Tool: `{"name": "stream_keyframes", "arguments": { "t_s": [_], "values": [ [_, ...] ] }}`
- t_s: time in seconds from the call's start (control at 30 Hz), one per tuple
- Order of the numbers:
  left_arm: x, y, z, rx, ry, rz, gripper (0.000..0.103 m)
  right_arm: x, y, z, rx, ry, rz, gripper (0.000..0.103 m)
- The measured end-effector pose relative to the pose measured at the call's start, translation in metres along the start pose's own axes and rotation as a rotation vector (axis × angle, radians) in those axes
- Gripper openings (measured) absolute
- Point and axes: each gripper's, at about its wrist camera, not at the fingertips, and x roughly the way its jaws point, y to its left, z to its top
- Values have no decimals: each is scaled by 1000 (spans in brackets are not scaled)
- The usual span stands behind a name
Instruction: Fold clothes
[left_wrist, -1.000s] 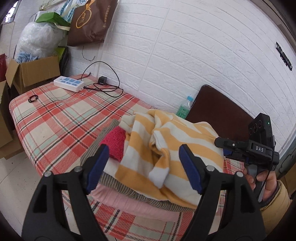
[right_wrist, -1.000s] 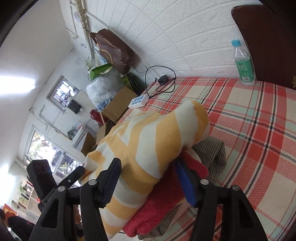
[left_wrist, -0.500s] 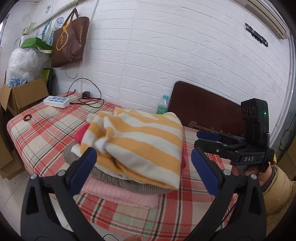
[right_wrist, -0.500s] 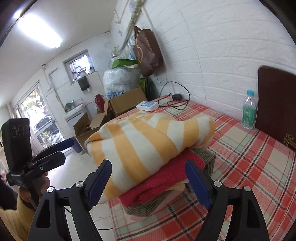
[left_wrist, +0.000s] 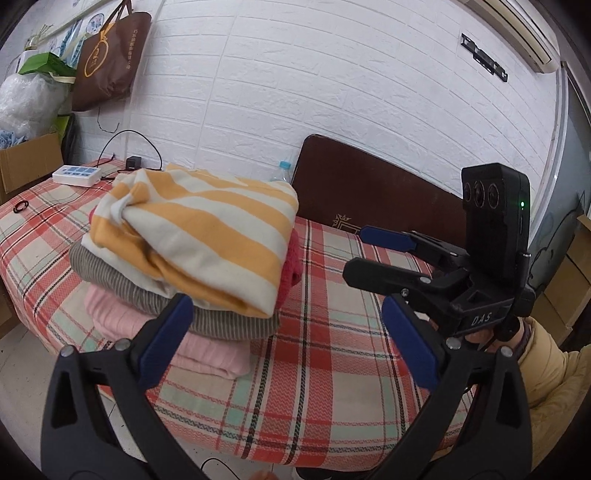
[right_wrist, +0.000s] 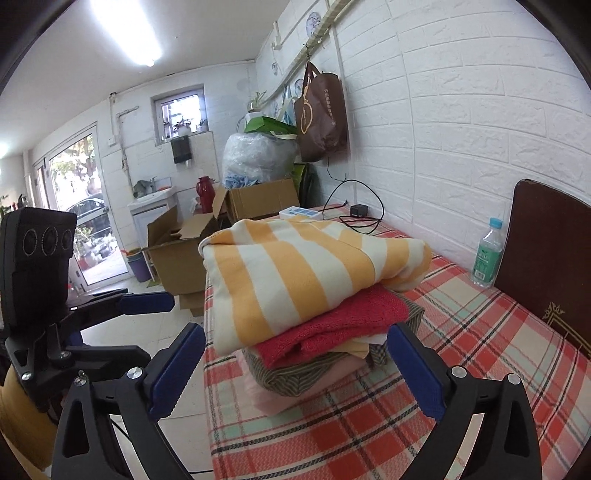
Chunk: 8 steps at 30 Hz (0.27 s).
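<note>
One stack of folded clothes sits on the plaid-covered bed (left_wrist: 325, 373), toward its front edge and well away from the wall. The yellow-and-white striped sweater (left_wrist: 207, 236) lies on top; under it is a red knit garment (right_wrist: 332, 325), then a grey-brown striped garment (left_wrist: 122, 284), and a pink garment (left_wrist: 207, 350) rests at the bottom against the bedcover; a thin pale-yellow layer peeks out mid-stack in the right wrist view, so the count is four or five pieces. Beside the stack, toward the wall, stands one plastic water bottle (right_wrist: 487, 254), just next to one dark brown headboard panel (left_wrist: 373, 192). Farther from the stack along the wall lie one white power strip (left_wrist: 75, 174) and one black adapter with its looped cable (right_wrist: 359, 210); one small black ring (left_wrist: 20, 206) lies on the bedcover near that end. The left gripper (left_wrist: 284, 343) hangs just in front of the stack, tilted downward, its jaws spread wide with nothing between them. The right gripper (right_wrist: 295, 369) points down at the stack from the other side, jaws opening and clear of the cloth; a hand in a tan sleeve (left_wrist: 487, 336) holds it.
</note>
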Motion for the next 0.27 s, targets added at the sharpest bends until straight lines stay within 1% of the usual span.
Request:
{"name": "stream_keyframes", "arguments": {
  "t_s": [0.13, 0.27],
  "values": [
    [1, -9, -2, 8, -8, 19, 102, -4, -5, -2, 22, -1, -6, 101],
    [2, -17, -2, 6, -8, 73, 102, -8, -8, -2, 37, -2, -15, 101]
  ]
}}
